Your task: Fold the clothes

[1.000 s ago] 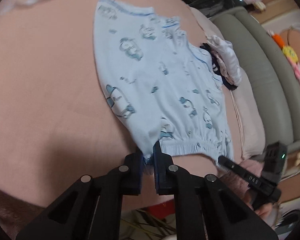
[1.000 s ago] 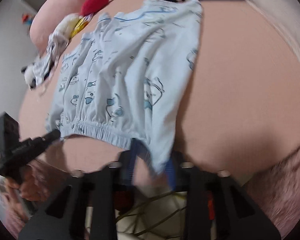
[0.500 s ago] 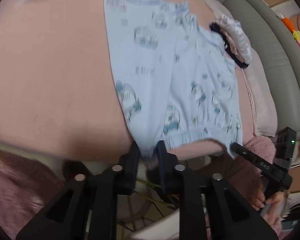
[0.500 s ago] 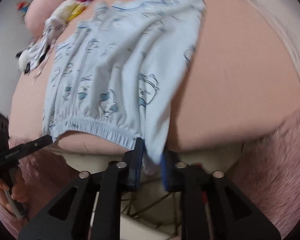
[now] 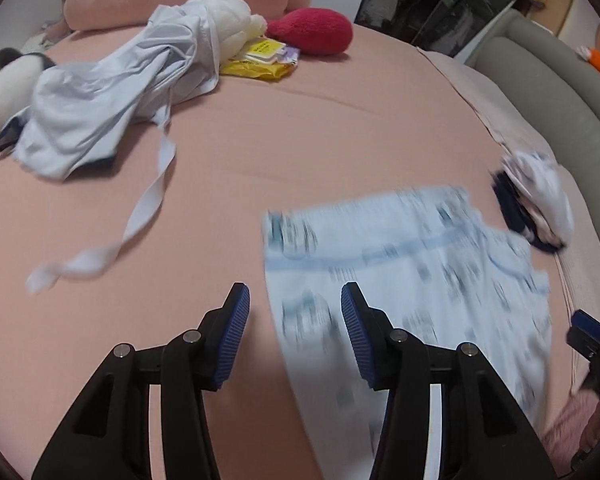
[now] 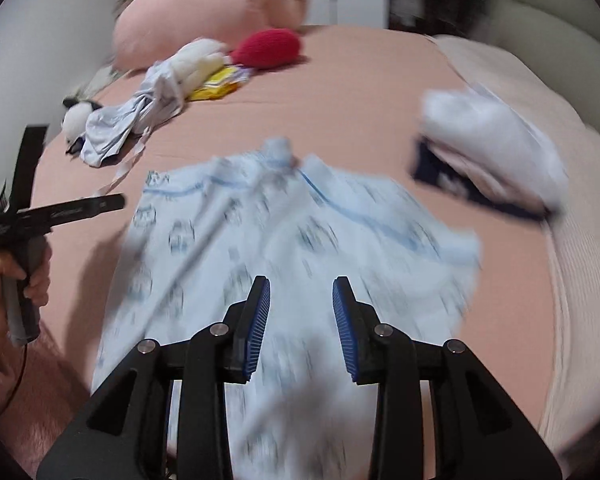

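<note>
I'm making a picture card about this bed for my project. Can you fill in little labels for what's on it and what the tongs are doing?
Bed: pink sheet
Main garment: light blue printed shorts, spread flat, blurred
Left tongs: jaws opening, nothing pinched
Right tongs: jaws opening, above the shorts, nothing pinched
Far side: crumpled pale blue garment, white plush toy, red plush, yellow packet
Right of shorts: small folded pile
</note>
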`<move>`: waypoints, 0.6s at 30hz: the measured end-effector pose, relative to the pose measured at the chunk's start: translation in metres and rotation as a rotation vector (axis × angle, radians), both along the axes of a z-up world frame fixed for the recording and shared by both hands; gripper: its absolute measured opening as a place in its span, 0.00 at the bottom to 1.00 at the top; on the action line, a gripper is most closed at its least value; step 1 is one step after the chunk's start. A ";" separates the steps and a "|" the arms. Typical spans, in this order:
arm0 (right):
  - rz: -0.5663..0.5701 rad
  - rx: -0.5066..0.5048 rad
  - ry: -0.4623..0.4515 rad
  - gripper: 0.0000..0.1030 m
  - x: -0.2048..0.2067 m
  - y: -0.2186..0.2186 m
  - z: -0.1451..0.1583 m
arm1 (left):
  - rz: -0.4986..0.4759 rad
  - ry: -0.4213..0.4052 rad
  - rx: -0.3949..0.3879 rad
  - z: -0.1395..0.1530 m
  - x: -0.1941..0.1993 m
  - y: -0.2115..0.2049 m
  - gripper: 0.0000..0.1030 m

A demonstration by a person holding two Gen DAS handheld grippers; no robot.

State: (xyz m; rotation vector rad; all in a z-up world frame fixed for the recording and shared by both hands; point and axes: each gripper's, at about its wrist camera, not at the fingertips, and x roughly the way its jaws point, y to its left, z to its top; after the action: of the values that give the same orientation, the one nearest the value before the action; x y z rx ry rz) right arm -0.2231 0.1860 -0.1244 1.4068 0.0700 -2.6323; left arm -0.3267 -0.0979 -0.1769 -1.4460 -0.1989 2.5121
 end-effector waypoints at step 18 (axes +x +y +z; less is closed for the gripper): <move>0.187 0.026 -0.116 0.10 -0.175 -0.074 -0.061 | -0.036 0.027 0.027 -0.020 -0.044 -0.009 0.04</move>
State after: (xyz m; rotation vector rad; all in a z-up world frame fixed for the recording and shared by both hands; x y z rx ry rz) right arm -0.3979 0.1121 -0.1855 1.4798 0.2117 -2.4038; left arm -0.3707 -0.1074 -0.1969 -1.3915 -0.2000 2.4892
